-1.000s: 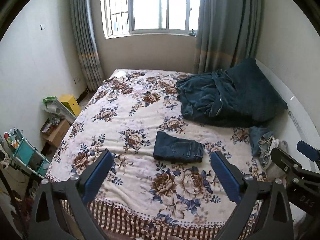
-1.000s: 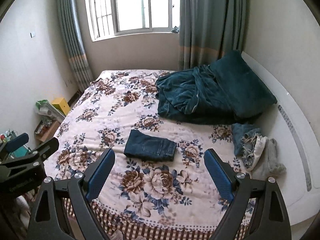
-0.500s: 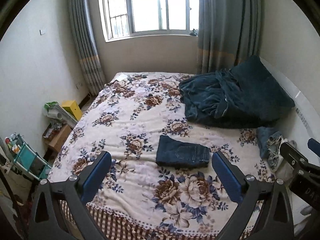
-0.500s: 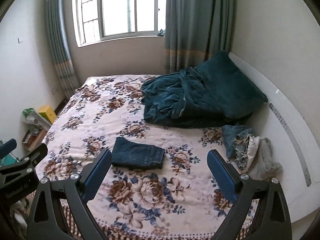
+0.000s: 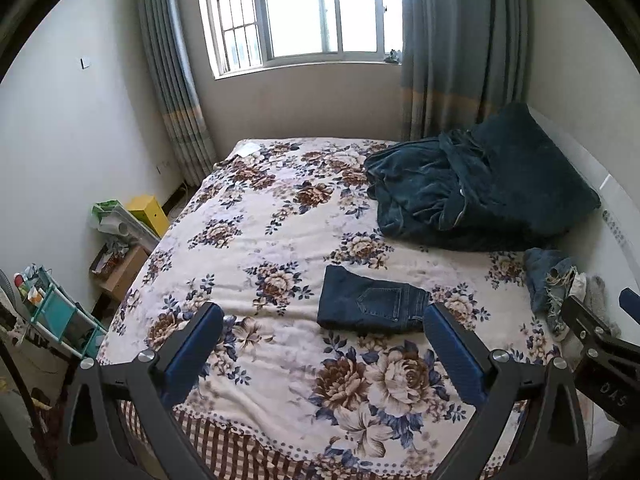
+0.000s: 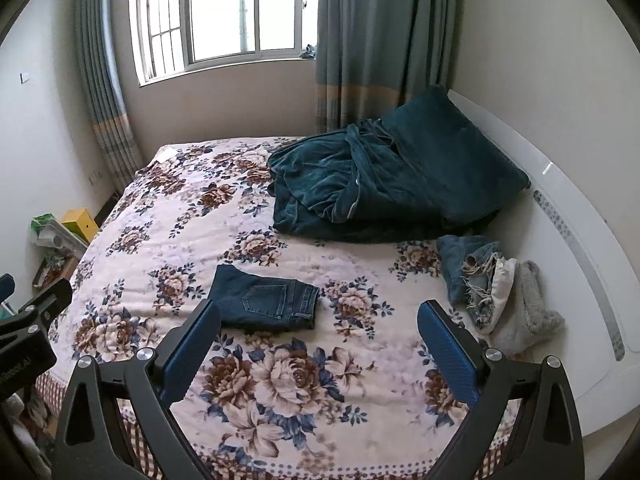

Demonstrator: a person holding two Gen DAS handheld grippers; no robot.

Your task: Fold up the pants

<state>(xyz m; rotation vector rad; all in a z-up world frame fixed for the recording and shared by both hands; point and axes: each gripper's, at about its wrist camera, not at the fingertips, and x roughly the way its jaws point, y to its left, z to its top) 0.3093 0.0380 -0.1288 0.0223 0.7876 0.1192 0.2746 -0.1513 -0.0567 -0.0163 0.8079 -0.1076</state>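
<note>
Dark blue jeans [image 5: 372, 305] lie folded into a small flat rectangle on the floral bedspread [image 5: 280, 208], back pocket up; they also show in the right wrist view [image 6: 267, 299]. My left gripper [image 5: 322, 350] is open and empty, held above the bed's near edge, short of the jeans. My right gripper [image 6: 318, 350] is open and empty, also above the near edge, just short of the jeans. The right gripper's body shows at the right edge of the left wrist view [image 5: 600, 344].
A rumpled teal blanket [image 6: 384, 184] and pillow lie at the head of the bed. A small pile of denim, white and grey clothes [image 6: 492, 284] sits by the white headboard [image 6: 560, 216]. Boxes and a teal cart [image 5: 60, 312] stand on the floor at left.
Both grippers have drawn back and turned slightly, so the jeans sit a little differently in each view. The jeans have not moved. Both grippers stay open.
</note>
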